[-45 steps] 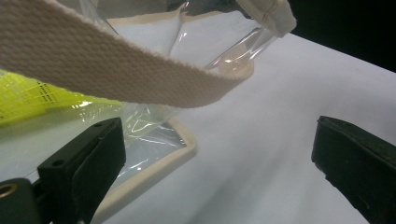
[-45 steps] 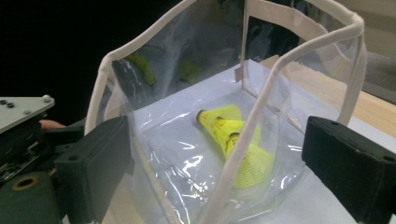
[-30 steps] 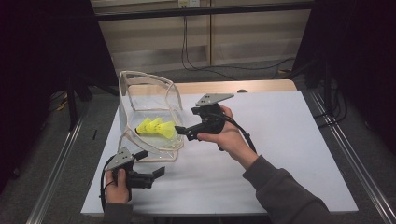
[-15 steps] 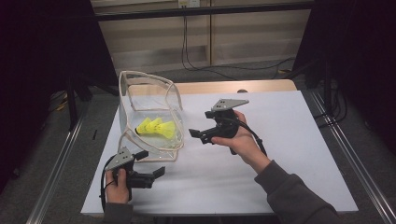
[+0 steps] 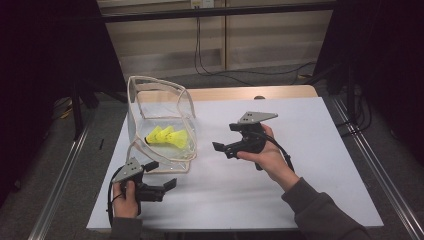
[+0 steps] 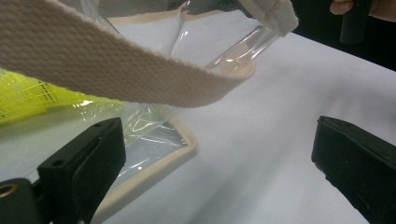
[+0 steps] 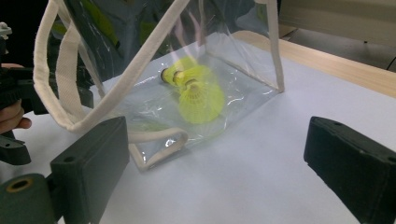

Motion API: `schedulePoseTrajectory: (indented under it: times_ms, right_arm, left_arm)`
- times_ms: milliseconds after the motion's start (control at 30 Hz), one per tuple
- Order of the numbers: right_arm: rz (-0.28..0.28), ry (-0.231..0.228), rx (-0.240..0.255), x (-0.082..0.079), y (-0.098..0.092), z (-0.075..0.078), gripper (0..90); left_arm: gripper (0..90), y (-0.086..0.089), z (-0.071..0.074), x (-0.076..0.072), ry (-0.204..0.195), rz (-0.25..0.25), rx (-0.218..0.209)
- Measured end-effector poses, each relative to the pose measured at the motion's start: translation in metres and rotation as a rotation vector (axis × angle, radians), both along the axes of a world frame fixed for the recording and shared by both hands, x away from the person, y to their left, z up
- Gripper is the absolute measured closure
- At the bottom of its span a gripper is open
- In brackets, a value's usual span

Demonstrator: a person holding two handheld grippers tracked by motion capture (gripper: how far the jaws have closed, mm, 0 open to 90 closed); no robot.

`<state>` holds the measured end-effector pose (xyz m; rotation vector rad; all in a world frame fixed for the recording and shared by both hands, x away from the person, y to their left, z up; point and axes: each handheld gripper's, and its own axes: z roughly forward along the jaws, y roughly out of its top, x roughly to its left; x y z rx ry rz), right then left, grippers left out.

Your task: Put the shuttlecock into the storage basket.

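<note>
White table [image 5: 320, 150] — yellow feather birdies [image 5: 167, 137] dropped inside clear plastic bag with cream cloth trim [image 5: 150, 100].
Both jaws wide open, holding nothing — next, probably grab cream strap [image 6: 140, 79] with left gripper [image 5: 161, 175], right gripper [image 5: 220, 148] near.

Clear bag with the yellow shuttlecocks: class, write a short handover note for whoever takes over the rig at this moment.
Left gripper: open, empty, by the clear bag's near corner.
Right gripper: open, empty, held above the table right of the bag.
Yellow shuttlecocks: lying on the bag's floor; the count is unclear.
Done: shuttlecocks are inside the bag.
Left: probably nothing more to load, since no loose shuttlecocks are visible on the table; perhaps tidy the bag's webbing handle.
</note>
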<state>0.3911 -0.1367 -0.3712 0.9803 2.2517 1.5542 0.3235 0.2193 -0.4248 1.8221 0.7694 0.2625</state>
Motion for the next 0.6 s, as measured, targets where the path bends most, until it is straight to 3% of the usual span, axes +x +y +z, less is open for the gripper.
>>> schedulePoseTrajectory:
  times_ms: [600]
  right_arm:
    - [-0.036, -0.005, 0.009, -0.010, -0.028, -0.013, 6.3]
  left_arm:
    - [3.1, 0.000, 0.000, 0.000, -0.005, 0.001, 0.001]
